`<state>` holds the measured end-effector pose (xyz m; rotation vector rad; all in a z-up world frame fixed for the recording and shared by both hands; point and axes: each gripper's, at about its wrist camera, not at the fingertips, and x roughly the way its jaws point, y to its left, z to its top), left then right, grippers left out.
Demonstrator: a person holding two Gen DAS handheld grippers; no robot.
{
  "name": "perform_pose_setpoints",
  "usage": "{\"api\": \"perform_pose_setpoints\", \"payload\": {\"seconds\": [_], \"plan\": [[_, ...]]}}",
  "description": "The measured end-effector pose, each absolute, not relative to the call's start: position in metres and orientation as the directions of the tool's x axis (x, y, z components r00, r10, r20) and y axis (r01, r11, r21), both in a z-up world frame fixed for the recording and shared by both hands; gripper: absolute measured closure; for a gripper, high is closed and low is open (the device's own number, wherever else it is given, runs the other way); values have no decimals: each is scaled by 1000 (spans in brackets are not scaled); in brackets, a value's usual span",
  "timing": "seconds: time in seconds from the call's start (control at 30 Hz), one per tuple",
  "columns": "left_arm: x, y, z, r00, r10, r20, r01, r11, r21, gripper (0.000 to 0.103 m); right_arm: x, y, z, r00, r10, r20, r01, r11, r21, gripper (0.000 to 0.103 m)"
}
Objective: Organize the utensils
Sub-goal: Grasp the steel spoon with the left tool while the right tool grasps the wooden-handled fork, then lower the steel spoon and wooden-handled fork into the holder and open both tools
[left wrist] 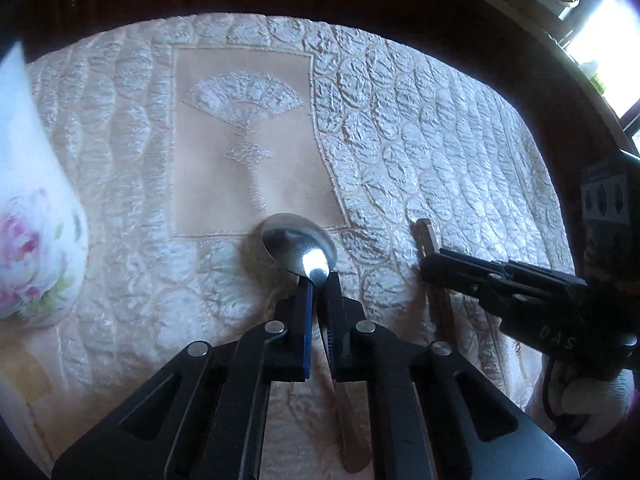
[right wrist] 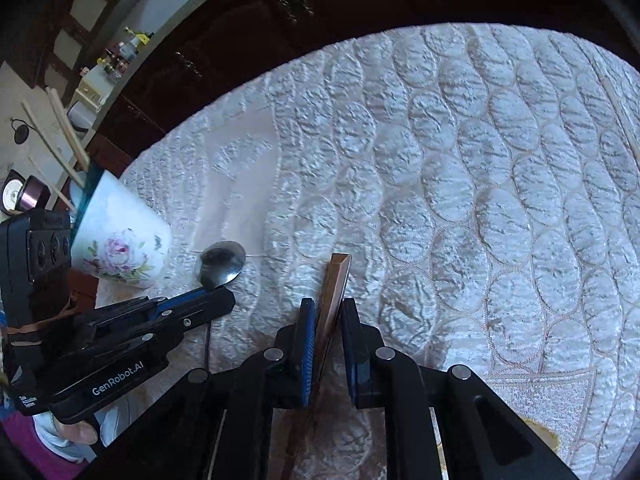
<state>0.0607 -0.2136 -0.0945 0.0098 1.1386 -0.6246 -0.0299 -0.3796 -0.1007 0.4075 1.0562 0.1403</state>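
The left gripper point(left wrist: 319, 280) is closed on the neck of a shiny metal spoon point(left wrist: 298, 242), its two black fingers with blue pads pinching the handle just behind the bowl. The spoon bowl faces up and lies on the cream quilted tablecloth point(left wrist: 420, 128), at the near edge of a plain panel embroidered with a fan motif point(left wrist: 244, 98). The spoon handle runs back between the fingers toward the camera. The right gripper point(right wrist: 325, 312) is closed on a pair of brown wooden chopsticks point(right wrist: 338, 276); the sticks are clamped between the blue pads, with their square ends projecting forward over the cloth. In the left wrist view the right gripper point(left wrist: 430, 270) enters from the right side, with the chopsticks point(left wrist: 425, 236) showing just beyond its tips. A white ceramic cup with a pink flower print point(right wrist: 124, 240) stands on the cloth near the left gripper point(right wrist: 224, 300), just beside the spoon point(right wrist: 222, 262). Several pale wooden chopsticks point(right wrist: 68, 136) stand in this cup and lean outward over its rim. The same cup point(left wrist: 36, 240) appears at the left edge of the left wrist view. A person's thumb point(right wrist: 80, 434) grips the left gripper's handle.
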Motion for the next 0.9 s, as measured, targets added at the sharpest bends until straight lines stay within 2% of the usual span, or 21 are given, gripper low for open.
{"api": "perform_pose_setpoints", "payload": {"seconds": [0.43,0.9], "plan": [[20,-158,-21,401,-546,-735,506,801,-319,102,-61,-346,-21,597,325,-734,-55,929,366,94],[-12,-104,29,503,-560,-658,501,810,-306,102,-83,-317,27,652,330,-682,-134,936,325,94]]}}
